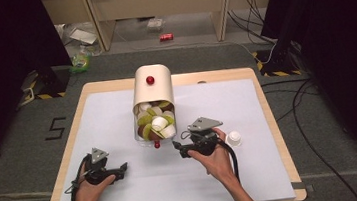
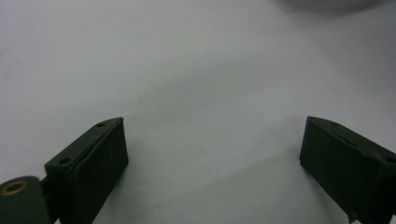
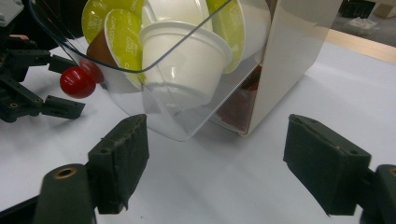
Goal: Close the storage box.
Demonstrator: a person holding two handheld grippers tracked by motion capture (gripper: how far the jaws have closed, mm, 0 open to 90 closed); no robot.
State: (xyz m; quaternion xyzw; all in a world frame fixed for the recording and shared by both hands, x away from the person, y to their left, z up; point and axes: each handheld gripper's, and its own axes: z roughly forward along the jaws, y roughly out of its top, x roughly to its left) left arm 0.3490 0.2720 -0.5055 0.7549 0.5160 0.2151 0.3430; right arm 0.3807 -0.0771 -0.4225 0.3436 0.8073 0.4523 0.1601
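On the white table mat (image 1: pixel 118 117), two hand-held grippers flank a tilted-open capsule dispenser (image 1: pixel 153 90).

The right gripper (image 1: pixel 177 148) lies just beside the dispenser's clear drawer (image 3: pixel 187 116), jaws spread and holding nothing; the drawer holds green and white capsules (image 3: pixel 180 60). A single white capsule (image 1: pixel 233 138) stands, apparently upright, just right of that hand. The left gripper (image 1: pixel 122 167) rests apart on the mat, jaws released.

capsule dispenser (image 1: pixel 153 90) | drawer open, full | white capsule (image 1: pixel 233 138) beside
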